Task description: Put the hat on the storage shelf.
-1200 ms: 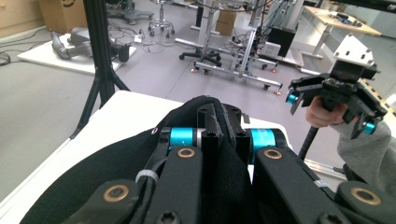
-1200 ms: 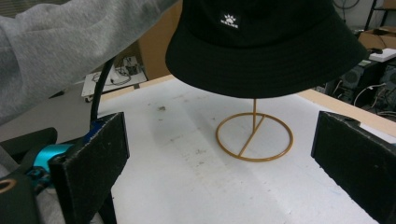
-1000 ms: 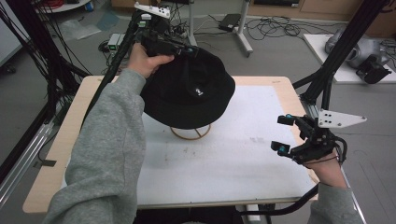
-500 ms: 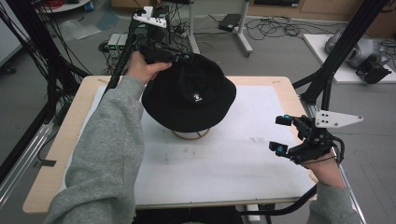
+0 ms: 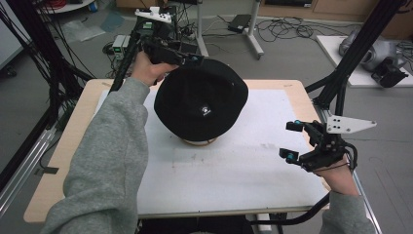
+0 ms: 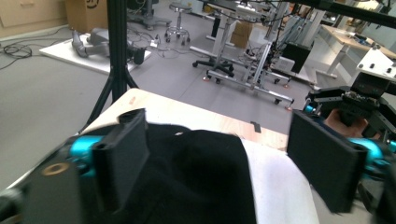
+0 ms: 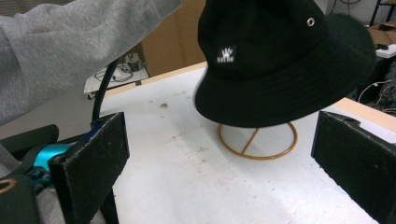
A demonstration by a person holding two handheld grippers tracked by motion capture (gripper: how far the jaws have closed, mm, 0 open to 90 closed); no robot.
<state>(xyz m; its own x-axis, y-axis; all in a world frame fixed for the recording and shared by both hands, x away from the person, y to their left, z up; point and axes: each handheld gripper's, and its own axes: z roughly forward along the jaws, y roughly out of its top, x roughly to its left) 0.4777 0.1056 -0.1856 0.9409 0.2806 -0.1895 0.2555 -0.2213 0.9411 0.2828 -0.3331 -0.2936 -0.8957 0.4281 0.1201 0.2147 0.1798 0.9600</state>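
Right gripper (image 5: 290, 141): near edge of the table, right side, held in the right hand (image 5: 336, 175); jaws wide apart, nothing between them; pointed across the white mat toward the hat; well apart from it.
Grey sleeve (image 5: 104, 165): comes up from the near left corner, crosses the left half of the table; reaches to the far edge.
White mat (image 5: 234, 170): covers most of the wooden table (image 5: 63, 161); faintly smudged near the middle.
Stand (image 7: 258, 140): thin brass-coloured wire ring with a stem rising from it, flat on the mat; mostly hidden under the hat in the high view.
Black bucket hat (image 5: 200, 102): sits on top of the stand, above the mat, toward the far half of the table; tilted; small white logo patch on the crown faces the near side; a metal eyelet visible in the right gripper view.
Left gripper (image 5: 195, 59): at the hat's far brim, held in the left hand (image 5: 148, 70); jaws just opened, now standing wide; black fabric (image 6: 201, 182) lies between them in the left gripper view, pads apart from it on both sides; no grip.
Floor beyond: cables, black frame legs, a wheeled stool.
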